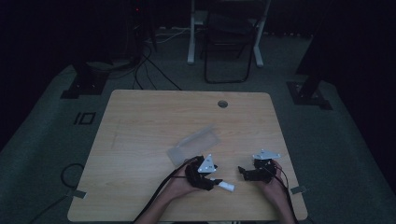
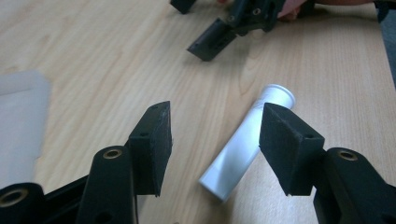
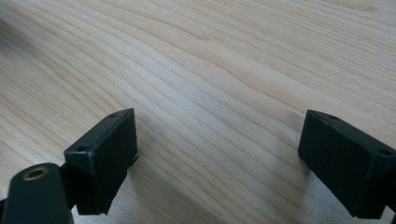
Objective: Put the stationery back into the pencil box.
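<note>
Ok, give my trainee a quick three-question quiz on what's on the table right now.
1. True or false: the white tube stands upright on the table.
2. Which gripper has the tube lying between its open jaws: A) left gripper, B) right gripper?
3. What lies on the table beyond the left gripper in the high view?

Key: 1. False, it lies on its side. 2. A. 3. A clear plastic bag, flat on the wood.
</note>
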A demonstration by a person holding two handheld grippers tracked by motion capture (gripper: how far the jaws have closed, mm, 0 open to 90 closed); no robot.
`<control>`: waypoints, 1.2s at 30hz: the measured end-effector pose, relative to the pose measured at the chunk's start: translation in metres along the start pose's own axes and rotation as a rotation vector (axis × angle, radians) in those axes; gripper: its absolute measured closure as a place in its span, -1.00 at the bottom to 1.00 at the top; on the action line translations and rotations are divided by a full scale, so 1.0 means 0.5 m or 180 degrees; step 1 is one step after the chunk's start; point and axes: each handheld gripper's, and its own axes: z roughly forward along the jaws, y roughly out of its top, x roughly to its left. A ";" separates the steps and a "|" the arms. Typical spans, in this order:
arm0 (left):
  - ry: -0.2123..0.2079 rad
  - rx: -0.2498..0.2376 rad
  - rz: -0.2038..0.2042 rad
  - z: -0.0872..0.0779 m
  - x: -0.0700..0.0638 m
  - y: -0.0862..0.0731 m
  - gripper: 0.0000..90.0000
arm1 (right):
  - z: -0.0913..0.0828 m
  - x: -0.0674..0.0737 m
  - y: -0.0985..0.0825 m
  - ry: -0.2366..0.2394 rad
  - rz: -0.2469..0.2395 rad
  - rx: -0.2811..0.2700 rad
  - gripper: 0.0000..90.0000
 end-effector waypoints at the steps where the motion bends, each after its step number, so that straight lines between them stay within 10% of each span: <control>1: -0.0015 0.0019 0.0020 0.005 -0.002 0.000 -0.02 | 0.000 0.000 0.000 0.0000 0.0000 0.0000 -0.74; 17: -0.0126 0.0164 0.0123 0.058 -0.015 -0.005 -0.02 | 0.000 -0.001 0.000 0.0001 -0.0003 -0.0001 -0.74; 36: 0.0039 0.0272 0.0128 0.061 -0.013 -0.011 0.56 | 0.000 0.000 0.000 0.0003 0.0001 -0.0001 -0.74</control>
